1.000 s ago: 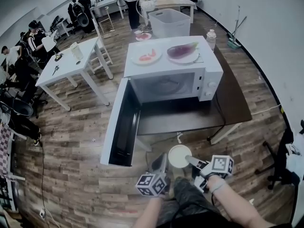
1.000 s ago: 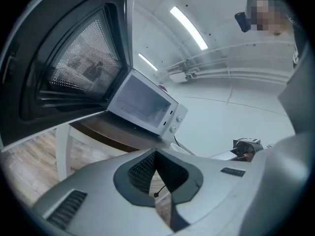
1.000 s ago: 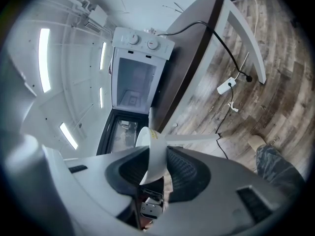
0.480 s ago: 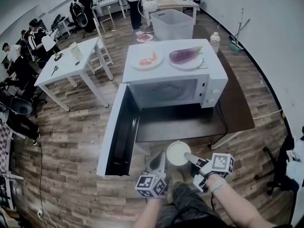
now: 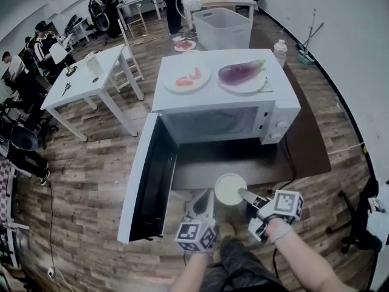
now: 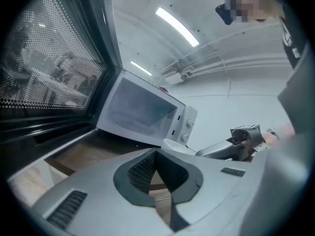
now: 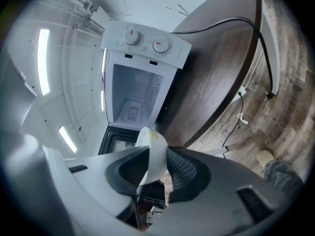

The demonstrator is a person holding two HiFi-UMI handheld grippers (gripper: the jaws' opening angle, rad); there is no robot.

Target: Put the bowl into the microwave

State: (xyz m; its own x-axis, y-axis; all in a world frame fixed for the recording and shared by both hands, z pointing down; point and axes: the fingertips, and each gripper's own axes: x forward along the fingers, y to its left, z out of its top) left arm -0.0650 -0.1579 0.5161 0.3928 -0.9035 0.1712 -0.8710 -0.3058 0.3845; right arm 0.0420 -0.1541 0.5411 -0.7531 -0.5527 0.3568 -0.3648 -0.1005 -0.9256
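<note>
A white bowl (image 5: 230,187) hangs at the front edge of the brown table (image 5: 307,140), below the microwave's mouth. My right gripper (image 5: 244,194) is shut on its right rim; in the right gripper view the bowl (image 7: 153,149) stands edge-on between the pads of that gripper (image 7: 153,165). The white microwave (image 5: 214,121) stands on the table with its door (image 5: 148,176) swung fully open to the left and its cavity (image 7: 134,91) bare. My left gripper (image 5: 204,202) is just left of the bowl, apart from it. In its own view the gripper (image 6: 156,154) has its fingertips together and holds nothing.
Two plates lie on top of the microwave, one with red slices (image 5: 187,76) and one with an eggplant (image 5: 242,73). A black cable (image 7: 248,24) runs over the table. A white table (image 5: 88,81), a grey bin (image 5: 226,28) and several people are further back.
Both grippers and the bowl have moved forward toward the microwave. The bowl has come from over the floor to the table's front edge. The open door looms larger on the left.
</note>
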